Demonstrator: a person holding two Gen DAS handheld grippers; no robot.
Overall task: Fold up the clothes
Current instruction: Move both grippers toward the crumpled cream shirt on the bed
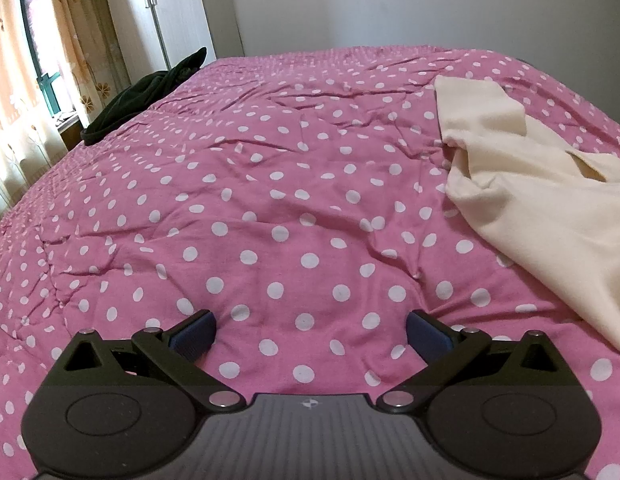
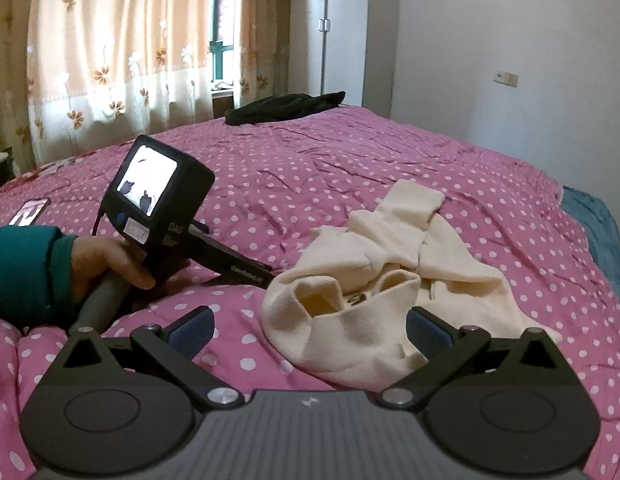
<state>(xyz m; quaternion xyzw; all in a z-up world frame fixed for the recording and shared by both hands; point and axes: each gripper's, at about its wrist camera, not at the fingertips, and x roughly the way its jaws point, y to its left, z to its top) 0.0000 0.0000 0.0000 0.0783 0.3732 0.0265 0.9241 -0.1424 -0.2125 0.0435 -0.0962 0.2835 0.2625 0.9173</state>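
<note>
Crumpled cream garment (image 2: 389,280) on bed (image 2: 349,152); both claws wide, empty: spread flat before folding, pinching edges only

Cream garment (image 2: 369,280): soft, matt knit-like cloth, thickly rumpled. Bedspread (image 1: 270,200): thin pink polka-dot cloth, matt, finely creased. Dark garment (image 2: 286,106): matt black cloth. Right gripper (image 2: 310,332): matt black plastic links, shiny metal pivot pins, blue ridged pads (image 2: 192,330). Curtain (image 2: 110,60): light, translucent flowered cloth. Phone (image 2: 30,212): glossy screen noted.
</note>
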